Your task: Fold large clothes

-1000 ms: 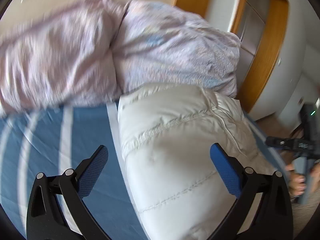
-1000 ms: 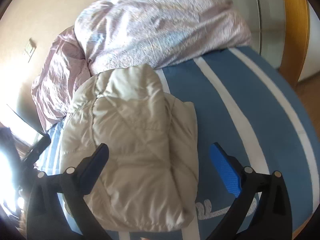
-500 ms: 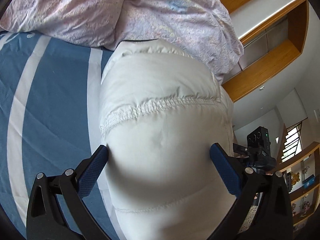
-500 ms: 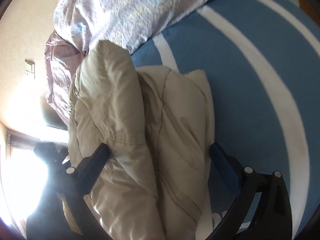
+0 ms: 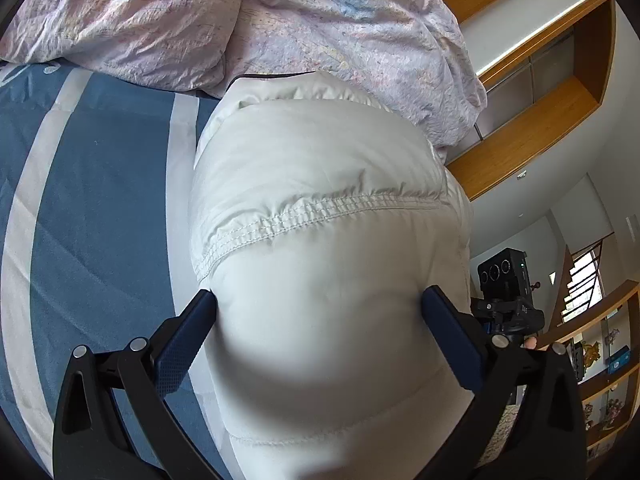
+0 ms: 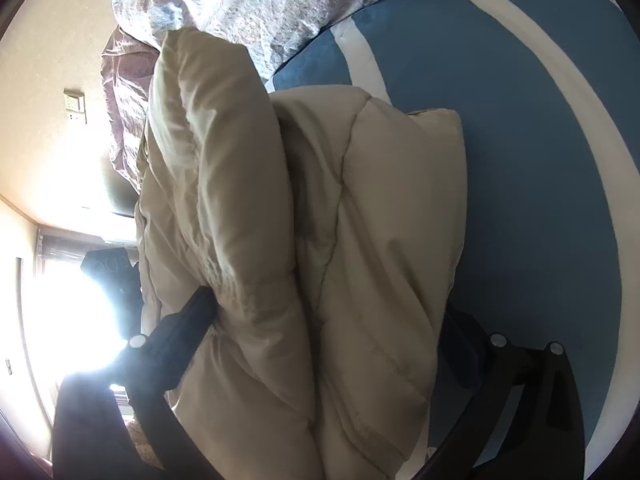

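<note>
**Folded jacket squeezed between both grippers**

The puffy white jacket (image 5: 320, 240) lies folded on the bed (image 5: 100, 200), against the bedding heap at its head end. My left hand-held gripper (image 5: 320, 304) and right hand-held gripper (image 6: 324, 312) each straddle the bundle, jaws wide, pads pressing its sides. I judge compressing or lifting comes next; the crumpled duvet (image 5: 280, 20) crowds the far edge.

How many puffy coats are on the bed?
1. A white puffy coat lies folded on the blue striped bedcover, beside the crumpled pink duvet. Both grippers, left and right, straddle it. Anything beneath the duvet is hidden.
</note>
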